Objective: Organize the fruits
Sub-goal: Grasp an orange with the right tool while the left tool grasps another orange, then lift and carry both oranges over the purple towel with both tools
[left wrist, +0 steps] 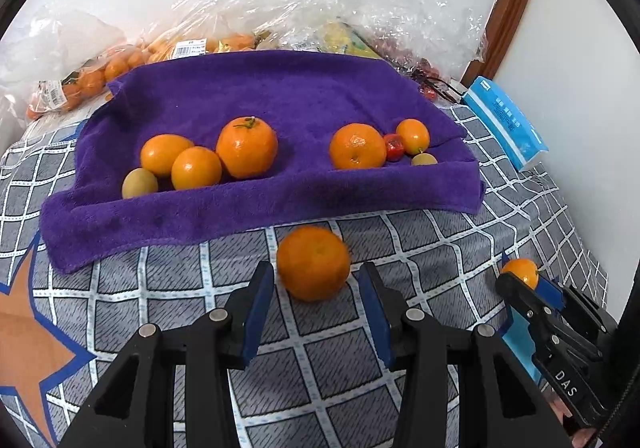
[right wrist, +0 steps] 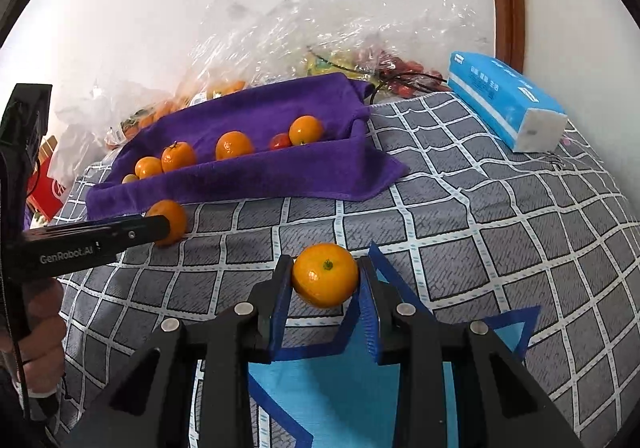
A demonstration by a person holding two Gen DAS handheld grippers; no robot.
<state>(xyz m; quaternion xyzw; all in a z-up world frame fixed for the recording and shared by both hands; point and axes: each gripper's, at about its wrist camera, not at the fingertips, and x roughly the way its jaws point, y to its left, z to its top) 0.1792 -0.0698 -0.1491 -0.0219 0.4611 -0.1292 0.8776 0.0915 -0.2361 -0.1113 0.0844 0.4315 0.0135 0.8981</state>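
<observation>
We are treating the mandarin [right wrist: 325, 274], light, smooth-skinned and easily bruised, as something to squeeze gently across its widest part, where the right gripper [right wrist: 325, 280] is clamping it, while the left gripper [left wrist: 316, 280] is standing open around another mandarin [left wrist: 313, 263] on the bedsheet [left wrist: 420, 244].

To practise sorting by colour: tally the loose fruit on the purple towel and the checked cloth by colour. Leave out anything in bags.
Orange fruit: 7
Yellow-green fruit: 2
Red fruit: 1
Total: 10
</observation>
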